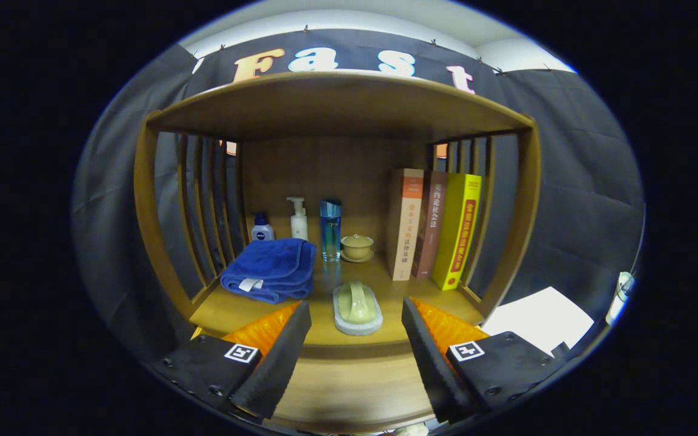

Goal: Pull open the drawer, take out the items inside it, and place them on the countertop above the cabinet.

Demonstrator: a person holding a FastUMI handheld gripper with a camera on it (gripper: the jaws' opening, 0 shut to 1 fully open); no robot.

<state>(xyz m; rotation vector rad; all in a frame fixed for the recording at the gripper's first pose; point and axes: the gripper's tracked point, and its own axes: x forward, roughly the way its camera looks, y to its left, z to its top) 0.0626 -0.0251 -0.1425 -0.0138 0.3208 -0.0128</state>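
My gripper [355,339] is open, its two fingers spread wide with nothing between them. Just ahead of the fingers, a pale green scrubbing brush [357,307] with a handle lies near the front edge of the wooden countertop [234,309]. The cabinet's front edge [349,387] shows below, between the fingers; whether the drawer is open I cannot tell. A folded blue towel [271,268] lies on the countertop ahead of the left finger.
At the back of the shelf stand a small blue-capped bottle [262,228], a white pump bottle [298,219], a tall blue bottle [330,230] and a lidded cup on a saucer [357,247]. Three books [434,227] stand upright at the right. Slatted side rails [203,200] and a top board [337,103] enclose the space.
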